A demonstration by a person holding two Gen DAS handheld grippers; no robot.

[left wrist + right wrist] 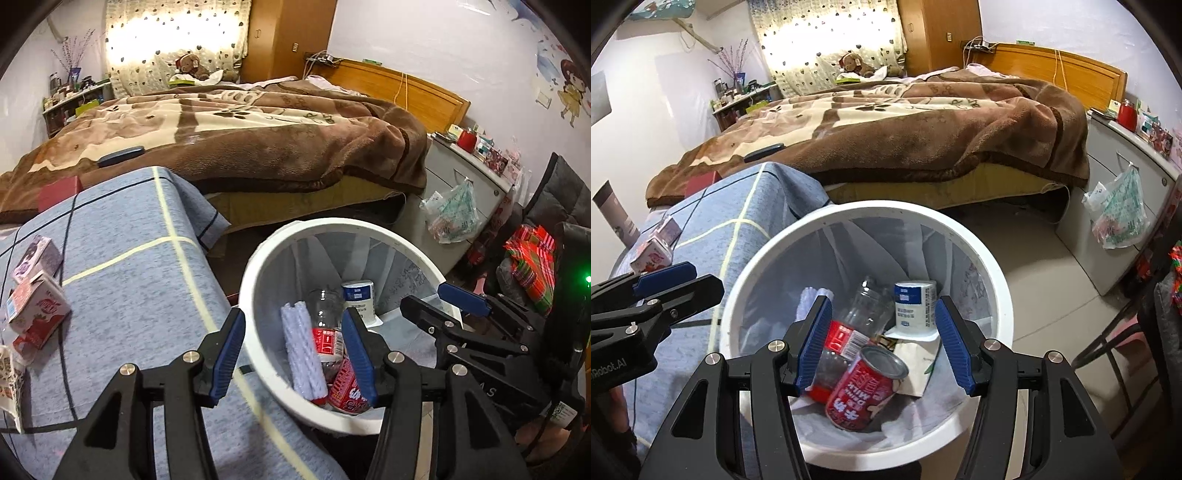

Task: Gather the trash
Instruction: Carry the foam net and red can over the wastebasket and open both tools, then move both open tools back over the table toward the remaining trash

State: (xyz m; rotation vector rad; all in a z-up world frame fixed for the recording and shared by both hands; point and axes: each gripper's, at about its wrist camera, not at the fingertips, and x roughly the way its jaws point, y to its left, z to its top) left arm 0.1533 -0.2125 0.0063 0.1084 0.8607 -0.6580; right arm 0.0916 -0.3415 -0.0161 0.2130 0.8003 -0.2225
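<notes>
Lying inside the round white plastic waste bin (pixel 1001 295), lined with a thin translucent bag, is the collected trash: a red drink can (pixel 866 391) with a silver top, a clear plastic bottle (pixel 857 321) with a red label, a white yoghurt cup (pixel 916 306) with a blue band, a white ribbed foam sleeve (pixel 303 350) and a pale paper carton (pixel 916 365) under the cup. The can is seen resting against the bottle, just beside the carton.

Above the bin's near side the right tool (pixel 882 345) is held with its blue-padded jaws apart; nothing is gripped between them. The left tool (pixel 293 356) is held over the bin's rim on the table side, its jaws likewise apart and empty, with the foam sleeve and bottle seen below the gap.

More trash is left on the table (pixel 147 295), which is covered by a blue checked cloth and stands just beside the bin: a red-and-white strawberry milk carton (pixel 35 312), a small purple-and-white carton (pixel 37 256) behind it, and a patterned paper pack (pixel 11 384) at the frame's edge.

Beyond the table a bed (pixel 905 122) under a brown blanket is seen, and a grey cabinet (pixel 1123 206) with a plastic bag (pixel 1119 214) hung on it.
</notes>
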